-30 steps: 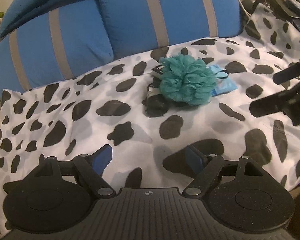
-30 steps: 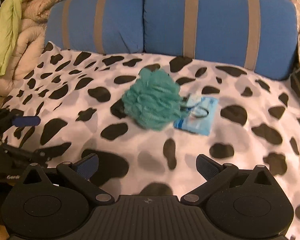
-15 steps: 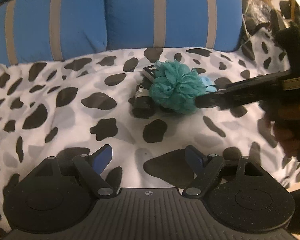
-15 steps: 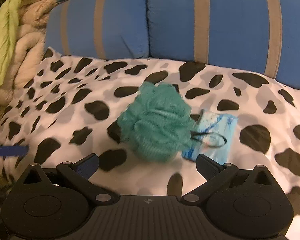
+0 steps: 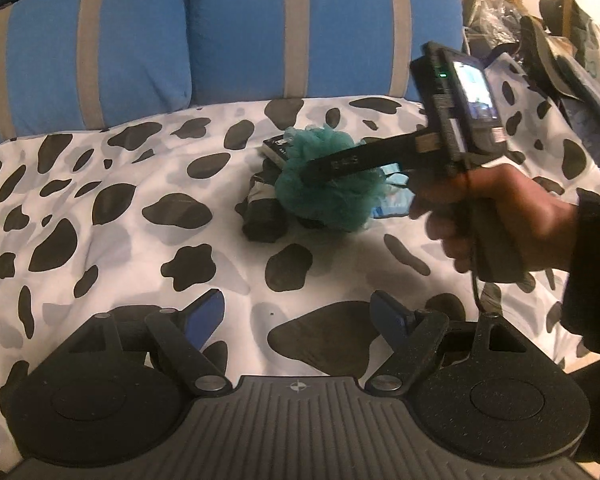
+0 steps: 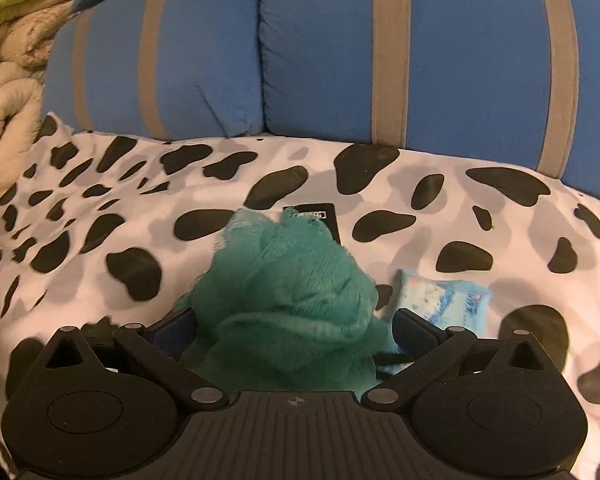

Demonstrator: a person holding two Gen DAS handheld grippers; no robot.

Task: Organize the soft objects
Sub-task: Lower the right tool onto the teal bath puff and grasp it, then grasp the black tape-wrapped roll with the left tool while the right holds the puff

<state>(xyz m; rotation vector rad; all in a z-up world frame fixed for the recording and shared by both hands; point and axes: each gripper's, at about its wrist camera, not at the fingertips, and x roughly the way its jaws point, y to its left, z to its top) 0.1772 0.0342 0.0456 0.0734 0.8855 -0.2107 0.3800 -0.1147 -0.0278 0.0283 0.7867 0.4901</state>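
Early stage: nothing sorted yet. Right gripper wide open around the loofah, not gripping; left gripper open, empty. Packet, black items untouched.

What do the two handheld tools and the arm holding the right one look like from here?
Both tools are matte black plastic. The left tool has blue finger pads, two round discs, a ribbed grey centre plate with a small crosshair mark. The right tool matches it; from the side it carries a lit screen, a green light and a thin black cable. The right hand comes out of a dark sleeve.
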